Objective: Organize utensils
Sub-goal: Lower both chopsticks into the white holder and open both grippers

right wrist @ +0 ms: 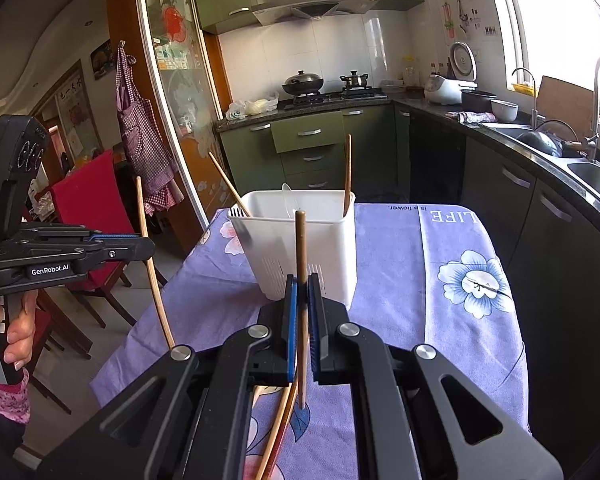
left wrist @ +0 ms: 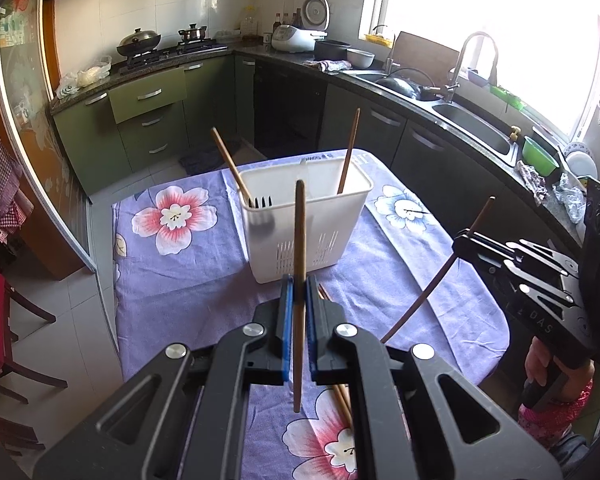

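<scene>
Left hand-held gripper [left wrist: 299, 286] clamps upright chopstick [left wrist: 299, 240] before holder [left wrist: 304, 216].

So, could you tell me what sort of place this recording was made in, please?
A home kitchen, most likely: a gas stove with a lidded wok, a steel sink under a window, and a rice cooker on the counter. The utensil basket stands on a cloth-covered table.
</scene>
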A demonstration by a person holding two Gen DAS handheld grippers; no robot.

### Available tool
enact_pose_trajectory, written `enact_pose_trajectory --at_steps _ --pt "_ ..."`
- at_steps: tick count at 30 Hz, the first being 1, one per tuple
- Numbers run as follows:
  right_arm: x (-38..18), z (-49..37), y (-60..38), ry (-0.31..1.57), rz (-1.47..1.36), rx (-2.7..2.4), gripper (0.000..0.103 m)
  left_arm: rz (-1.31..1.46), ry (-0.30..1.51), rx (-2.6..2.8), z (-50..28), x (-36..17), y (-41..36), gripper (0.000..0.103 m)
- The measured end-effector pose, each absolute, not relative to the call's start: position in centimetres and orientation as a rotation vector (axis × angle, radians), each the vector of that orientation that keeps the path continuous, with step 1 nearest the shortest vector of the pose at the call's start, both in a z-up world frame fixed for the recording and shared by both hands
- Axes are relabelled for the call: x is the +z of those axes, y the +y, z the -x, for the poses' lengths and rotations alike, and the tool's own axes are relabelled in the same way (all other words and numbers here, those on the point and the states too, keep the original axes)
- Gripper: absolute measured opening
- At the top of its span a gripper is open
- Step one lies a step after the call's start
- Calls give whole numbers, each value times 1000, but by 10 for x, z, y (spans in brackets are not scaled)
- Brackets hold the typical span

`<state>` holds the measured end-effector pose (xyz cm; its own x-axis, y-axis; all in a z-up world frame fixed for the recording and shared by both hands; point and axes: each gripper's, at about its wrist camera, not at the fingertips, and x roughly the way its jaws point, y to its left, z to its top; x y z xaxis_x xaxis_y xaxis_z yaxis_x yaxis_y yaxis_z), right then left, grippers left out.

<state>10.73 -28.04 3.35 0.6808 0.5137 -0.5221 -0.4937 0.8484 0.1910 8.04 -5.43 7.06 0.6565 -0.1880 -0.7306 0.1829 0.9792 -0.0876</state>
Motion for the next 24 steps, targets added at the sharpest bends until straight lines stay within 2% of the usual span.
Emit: enact_pose_trajectory --at_steps 14,20,24 --pt "149 -161 -274 414 -61 573 6 29 529 -210 -130 188 -72 6" --pt "177 -200 -263 350 -75 543 6 26 423 -136 -159 199 -71 6" --pt "167 -231 -247 386 -62 523 6 34 474 -119 -188 176 -70 6"
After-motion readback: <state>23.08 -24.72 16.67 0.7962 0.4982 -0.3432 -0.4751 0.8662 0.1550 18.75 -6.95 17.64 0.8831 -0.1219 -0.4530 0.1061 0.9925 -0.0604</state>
